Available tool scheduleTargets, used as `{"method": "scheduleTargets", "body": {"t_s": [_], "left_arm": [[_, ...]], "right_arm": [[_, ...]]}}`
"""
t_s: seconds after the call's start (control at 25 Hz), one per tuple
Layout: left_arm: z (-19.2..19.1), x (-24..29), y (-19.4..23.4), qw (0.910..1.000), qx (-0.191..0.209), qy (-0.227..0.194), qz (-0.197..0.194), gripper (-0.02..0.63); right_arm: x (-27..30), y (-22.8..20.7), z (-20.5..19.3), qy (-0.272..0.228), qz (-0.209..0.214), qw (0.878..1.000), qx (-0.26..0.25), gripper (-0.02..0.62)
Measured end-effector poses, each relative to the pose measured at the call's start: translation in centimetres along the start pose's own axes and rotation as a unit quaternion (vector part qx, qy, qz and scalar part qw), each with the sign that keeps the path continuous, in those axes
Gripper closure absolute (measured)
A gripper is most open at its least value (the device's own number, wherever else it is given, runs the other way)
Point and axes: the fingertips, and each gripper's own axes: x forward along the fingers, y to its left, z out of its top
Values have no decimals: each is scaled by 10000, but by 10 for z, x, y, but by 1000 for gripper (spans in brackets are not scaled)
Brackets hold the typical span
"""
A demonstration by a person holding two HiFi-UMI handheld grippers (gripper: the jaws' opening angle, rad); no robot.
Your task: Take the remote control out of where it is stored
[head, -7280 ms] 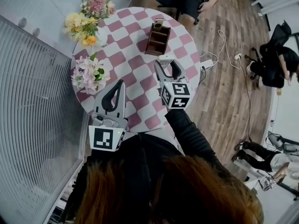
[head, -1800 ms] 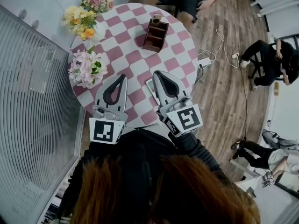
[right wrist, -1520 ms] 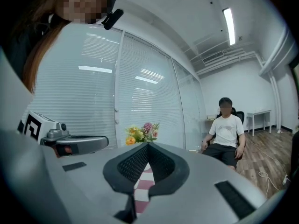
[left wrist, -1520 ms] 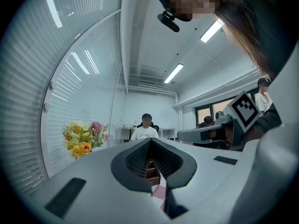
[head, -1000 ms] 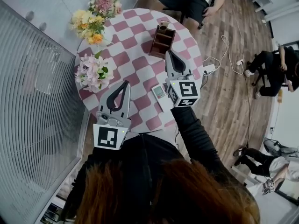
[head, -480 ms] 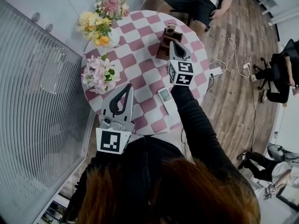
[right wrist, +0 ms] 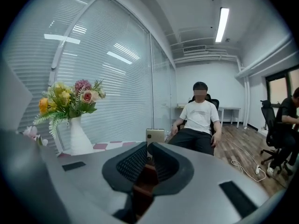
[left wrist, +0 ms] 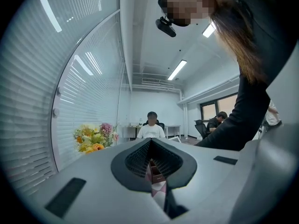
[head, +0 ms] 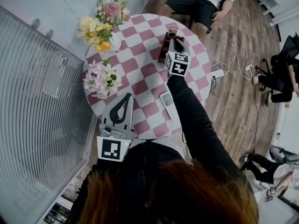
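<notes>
Right gripper: advanced to brown organizer, table 1 o'clock; clenched, empty. Left gripper: clenched, 7 o'clock. Remote control: tabletop, 5 o'clock.

R gripper hides most of wooden holder; contents can't tell.

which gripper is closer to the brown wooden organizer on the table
Right. The right gripper is directly at the wooden organizer on the far side of the table, jaws shut. The left gripper sits at the table's near edge, well short of it.
</notes>
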Motion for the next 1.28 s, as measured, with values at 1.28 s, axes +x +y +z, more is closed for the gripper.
{"method": "scheduleTargets", "body": {"t_s": [1.28], "left_arm": [[-11,6,11,9998,-30,194,103,597]], "right_arm": [[51,-19,-1,376,-453,9983,39,405]]}}
